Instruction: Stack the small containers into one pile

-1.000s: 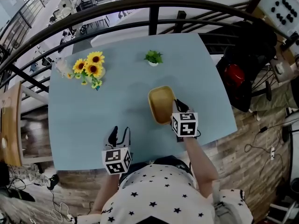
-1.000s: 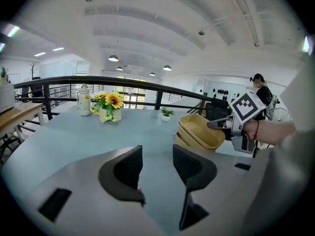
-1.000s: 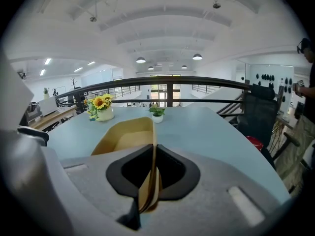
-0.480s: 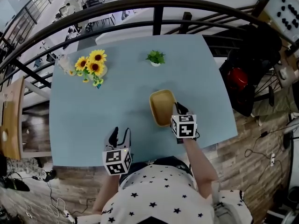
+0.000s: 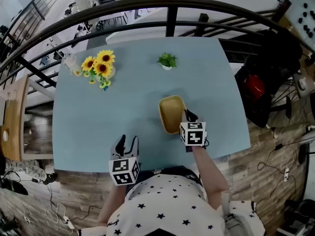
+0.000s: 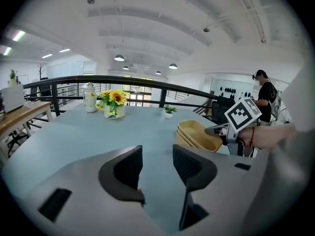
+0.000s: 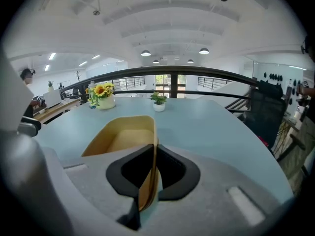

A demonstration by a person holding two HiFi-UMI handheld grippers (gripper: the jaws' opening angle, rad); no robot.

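Two hand-held grippers are being kept over the near edge of a pale blue matte table (image 5: 93,117), which is being viewed from above. A dark curved metal railing (image 5: 167,4) is being seen round the table's far side, with a bright, white-ceilinged hall beyond it and brown plank flooring (image 5: 74,191) below.

On the table's far left, a clear glass jar (image 5: 70,63) is being shown just beside a pale vase of yellow sunflowers (image 5: 100,69). Nearer the person, the left gripper (image 5: 124,144) is being held low over bare tabletop, its jaws being kept wide apart with nothing between them. Farther right, a small green plant in a white pot (image 5: 167,60) is being shown at the far edge.

Right of centre, a nested pile of tan, rounded-rectangular containers (image 5: 171,113) is being rested on the table. The near right wall of the top container is being pinched by the right gripper (image 5: 188,116), whose jaws are being pressed narrowly on either side of that thin wall. Past the table's right edge, dark bags and a red object (image 5: 252,85) are being shown on the floor.

Against the picture from a second earlier, the right gripper and its container are being seen slightly lower, while the grip is being kept unchanged. The left gripper is being found in much the same place.
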